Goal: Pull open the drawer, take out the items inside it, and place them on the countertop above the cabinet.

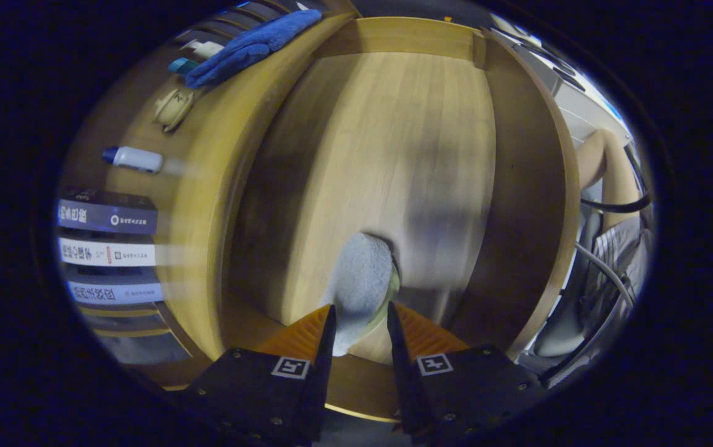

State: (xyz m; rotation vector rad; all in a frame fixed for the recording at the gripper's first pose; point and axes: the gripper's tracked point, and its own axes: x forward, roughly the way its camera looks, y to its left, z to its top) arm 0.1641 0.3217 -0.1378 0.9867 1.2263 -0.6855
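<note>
Your two-finger gripper (359, 323) shows ribbed wedge fingers on screwed block mounts, each carrying a square black-and-white marker; at three o'clock, your striped shorts (626, 248) and trailing dark cables (617, 208).

The tool (359, 323) grips a grey cloth (359, 279) over the open drawer (394, 155).
</note>
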